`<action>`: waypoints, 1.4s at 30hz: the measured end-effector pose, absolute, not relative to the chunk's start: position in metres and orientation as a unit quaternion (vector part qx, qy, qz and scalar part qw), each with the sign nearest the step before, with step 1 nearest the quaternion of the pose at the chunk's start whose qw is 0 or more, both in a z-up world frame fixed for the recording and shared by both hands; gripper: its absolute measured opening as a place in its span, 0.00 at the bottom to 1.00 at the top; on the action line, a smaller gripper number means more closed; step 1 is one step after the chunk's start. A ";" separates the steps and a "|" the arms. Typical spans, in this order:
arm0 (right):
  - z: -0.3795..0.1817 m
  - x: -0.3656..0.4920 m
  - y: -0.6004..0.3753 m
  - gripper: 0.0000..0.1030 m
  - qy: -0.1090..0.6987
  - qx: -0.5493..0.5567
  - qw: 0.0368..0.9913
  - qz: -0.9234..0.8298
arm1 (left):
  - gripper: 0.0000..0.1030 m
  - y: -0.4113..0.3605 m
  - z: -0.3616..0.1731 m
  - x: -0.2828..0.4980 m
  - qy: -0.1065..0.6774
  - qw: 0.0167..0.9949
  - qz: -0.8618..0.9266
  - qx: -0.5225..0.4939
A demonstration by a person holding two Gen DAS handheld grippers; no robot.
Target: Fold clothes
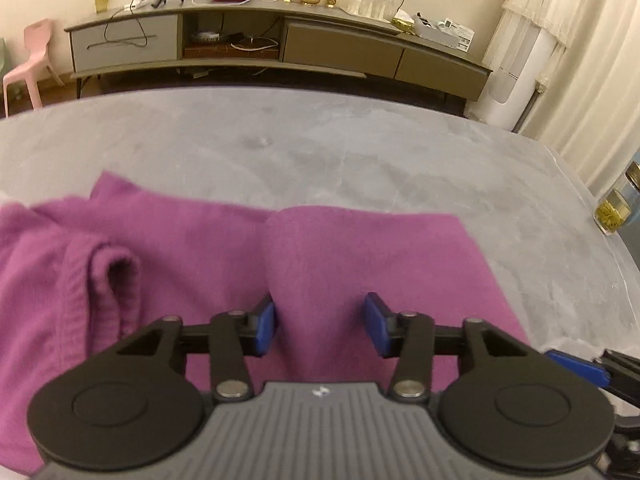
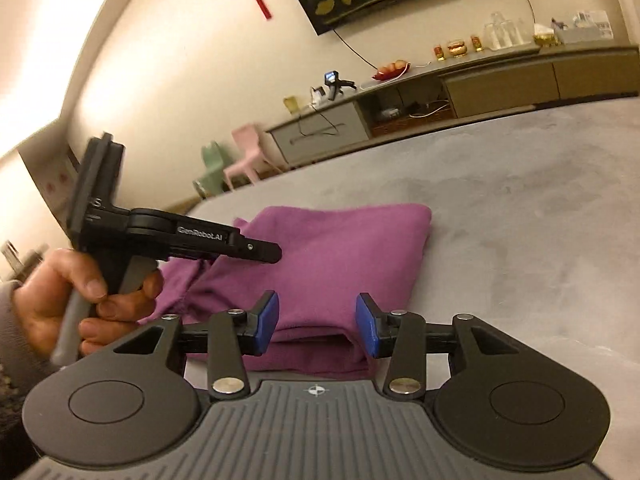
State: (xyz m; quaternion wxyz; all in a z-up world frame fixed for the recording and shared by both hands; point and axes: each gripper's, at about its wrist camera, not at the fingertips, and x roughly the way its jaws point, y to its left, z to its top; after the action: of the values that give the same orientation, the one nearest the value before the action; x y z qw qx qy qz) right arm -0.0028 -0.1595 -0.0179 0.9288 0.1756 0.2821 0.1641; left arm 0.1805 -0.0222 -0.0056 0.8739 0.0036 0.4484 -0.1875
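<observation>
A purple garment lies folded on the grey table. In the left wrist view my left gripper hovers open just above its near part, blue pads apart with nothing between them. A ribbed cuff sticks up at the left. In the right wrist view the purple garment is a thick folded stack. My right gripper stands open at the stack's near edge, holding nothing. The left gripper shows from the side above the garment's left part, held by a hand.
A glass jar with yellow contents stands at the table's right edge. Behind the table runs a long low cabinet with fruit, cups and small items. A pink chair stands far left. The right gripper's blue pad pokes in at lower right.
</observation>
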 end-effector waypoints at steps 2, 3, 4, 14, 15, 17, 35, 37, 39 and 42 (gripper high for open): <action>-0.027 0.006 -0.149 0.43 0.301 0.158 0.928 0.150 | 0.46 -0.018 -0.013 0.179 0.450 0.874 -0.183 0.005; -0.031 0.011 -0.144 0.41 0.311 0.149 0.928 0.142 | 0.45 -0.017 -0.017 0.178 0.452 0.874 -0.180 0.011; -0.035 0.015 -0.139 0.38 0.320 0.140 0.927 0.135 | 0.44 -0.015 -0.020 0.178 0.453 0.873 -0.178 0.009; -0.033 0.004 -0.109 0.37 0.322 0.038 0.942 0.083 | 0.20 -0.022 -0.022 0.197 0.420 0.882 -0.213 -0.021; -0.034 0.001 -0.106 0.37 0.321 0.022 0.944 0.077 | 0.21 -0.021 -0.027 0.198 0.429 0.879 -0.207 -0.018; -0.038 0.002 -0.108 0.38 0.330 0.022 0.941 0.075 | 0.27 -0.016 -0.026 0.191 0.423 0.883 -0.203 -0.014; -0.002 0.006 -0.102 0.41 0.314 0.080 0.937 0.129 | 0.32 0.035 0.009 0.104 0.375 0.900 -0.216 0.050; 0.008 0.011 -0.096 0.57 0.313 0.075 0.935 0.147 | 0.34 0.062 0.021 0.112 0.356 0.912 -0.188 0.080; 0.031 0.021 -0.076 0.66 0.296 0.044 0.935 0.189 | 0.33 0.090 0.030 0.128 0.342 0.922 -0.149 0.107; 0.060 0.050 -0.012 0.67 0.267 -0.047 0.930 0.248 | 0.33 0.125 0.035 0.158 0.326 0.925 -0.139 0.137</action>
State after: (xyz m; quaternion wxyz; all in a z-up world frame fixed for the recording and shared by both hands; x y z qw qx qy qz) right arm 0.0496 -0.0115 0.0600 0.9298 -0.0475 0.2674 0.2484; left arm 0.1583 0.1255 0.0355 0.9250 0.1373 0.3259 -0.1389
